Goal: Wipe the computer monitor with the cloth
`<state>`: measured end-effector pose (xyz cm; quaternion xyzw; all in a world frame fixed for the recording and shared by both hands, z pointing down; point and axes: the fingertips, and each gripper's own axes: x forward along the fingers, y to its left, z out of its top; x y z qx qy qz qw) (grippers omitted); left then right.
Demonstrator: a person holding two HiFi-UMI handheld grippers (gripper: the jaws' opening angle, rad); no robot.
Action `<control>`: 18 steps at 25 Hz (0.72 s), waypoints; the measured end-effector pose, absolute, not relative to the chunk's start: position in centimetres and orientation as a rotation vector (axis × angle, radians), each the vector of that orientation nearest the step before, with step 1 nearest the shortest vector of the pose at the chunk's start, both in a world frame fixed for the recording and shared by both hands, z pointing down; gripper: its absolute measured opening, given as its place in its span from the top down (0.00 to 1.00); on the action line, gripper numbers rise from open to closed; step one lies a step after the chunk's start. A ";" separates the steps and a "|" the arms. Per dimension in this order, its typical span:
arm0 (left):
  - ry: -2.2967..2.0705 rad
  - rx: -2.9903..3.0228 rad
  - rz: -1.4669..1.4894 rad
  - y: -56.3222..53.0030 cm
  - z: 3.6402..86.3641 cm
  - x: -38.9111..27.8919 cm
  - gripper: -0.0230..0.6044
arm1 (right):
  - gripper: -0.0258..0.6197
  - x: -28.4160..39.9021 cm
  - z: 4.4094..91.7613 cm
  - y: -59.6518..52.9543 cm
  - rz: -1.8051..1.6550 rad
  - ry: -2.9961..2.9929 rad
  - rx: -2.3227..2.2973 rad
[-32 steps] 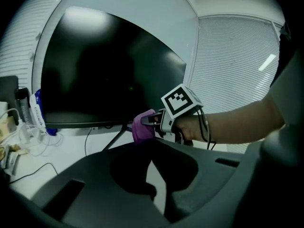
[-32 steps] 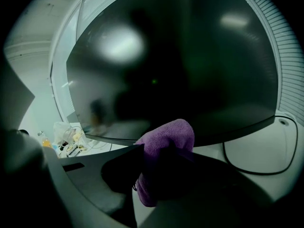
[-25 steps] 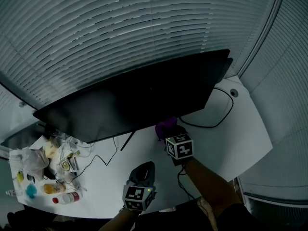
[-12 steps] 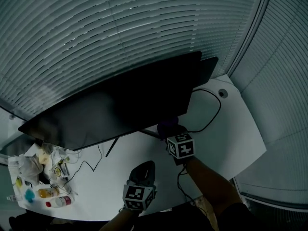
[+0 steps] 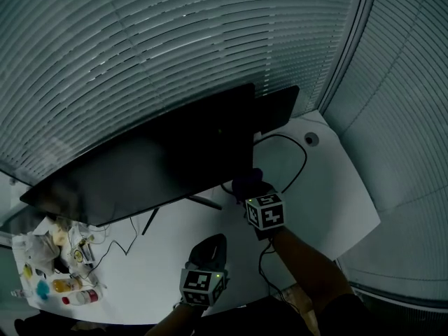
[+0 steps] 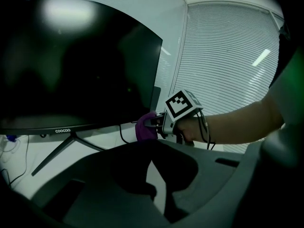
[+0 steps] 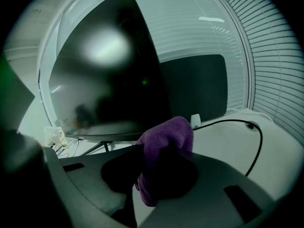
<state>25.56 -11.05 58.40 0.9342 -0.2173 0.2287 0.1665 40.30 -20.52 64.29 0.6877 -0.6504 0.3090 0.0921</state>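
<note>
A wide black monitor [image 5: 140, 166] stands on the white desk [image 5: 329, 201], its screen dark. In the left gripper view the monitor [image 6: 71, 65] fills the upper left. My right gripper [image 5: 253, 193] is shut on a purple cloth [image 5: 246, 182] held at the monitor's lower right corner. In the right gripper view the cloth [image 7: 168, 137] bulges up out of the right gripper [image 7: 161, 172] just below the screen's [image 7: 109, 75] bottom edge. My left gripper [image 5: 210, 247] hovers low over the desk's front, jaws together with nothing in them; the left gripper [image 6: 159, 175] points at the cloth [image 6: 145, 127].
A second, smaller dark screen [image 5: 276, 109] stands behind the monitor's right end. A black cable [image 5: 297, 156] loops across the desk to a round hole [image 5: 310, 139]. Bottles, bags and wires [image 5: 56, 268] crowd the desk's left end. Window blinds [image 5: 175, 40] run behind.
The head view has swung, so the monitor sits further left in frame. The cloth now lies at the monitor's lower right corner rather than under its lower edge. The left gripper has kept still.
</note>
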 end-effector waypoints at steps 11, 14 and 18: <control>-0.608 2.679 0.643 -9.6 57.9 27.3 0.95 | 0.84 43.2 63.1 -18.9 0.890 -1.913 2.088; -0.600 2.687 0.642 -9.5 57.9 27.5 0.95 | 0.84 44.0 62.9 -18.7 0.884 -1.897 2.108; -0.592 2.692 0.635 -9.6 57.6 27.9 0.95 | 0.84 45.4 62.6 -18.6 0.866 -1.866 2.145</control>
